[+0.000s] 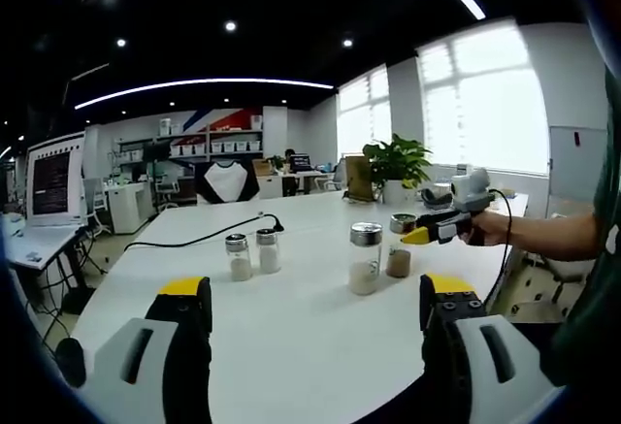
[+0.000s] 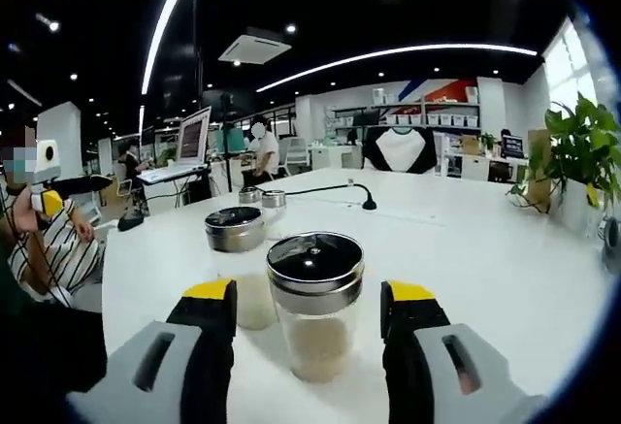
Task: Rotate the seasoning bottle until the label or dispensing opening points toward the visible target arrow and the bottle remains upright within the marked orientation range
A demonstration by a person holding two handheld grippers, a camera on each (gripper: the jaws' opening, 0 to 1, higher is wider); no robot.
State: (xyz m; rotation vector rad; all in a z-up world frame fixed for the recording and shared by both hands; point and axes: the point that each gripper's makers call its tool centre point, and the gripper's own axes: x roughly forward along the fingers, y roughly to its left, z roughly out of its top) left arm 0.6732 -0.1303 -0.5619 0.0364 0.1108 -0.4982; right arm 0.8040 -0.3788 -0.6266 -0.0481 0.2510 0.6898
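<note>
A white worktop (image 1: 291,346) carries a black cable (image 1: 194,240) (running toward its far edge). A potted plant (image 1: 396,167) stands far right, a monitor (image 1: 53,181) far left, shelves (image 1: 218,143) behind.

Clear glass with a shiny metal lid is being shown by the seasoning bottle (image 2: 314,306); a smooth, matt white surface is being shown by the table (image 2: 466,249).

Open office: desks, monitor (image 1: 55,179), shelves (image 1: 218,143)
</note>
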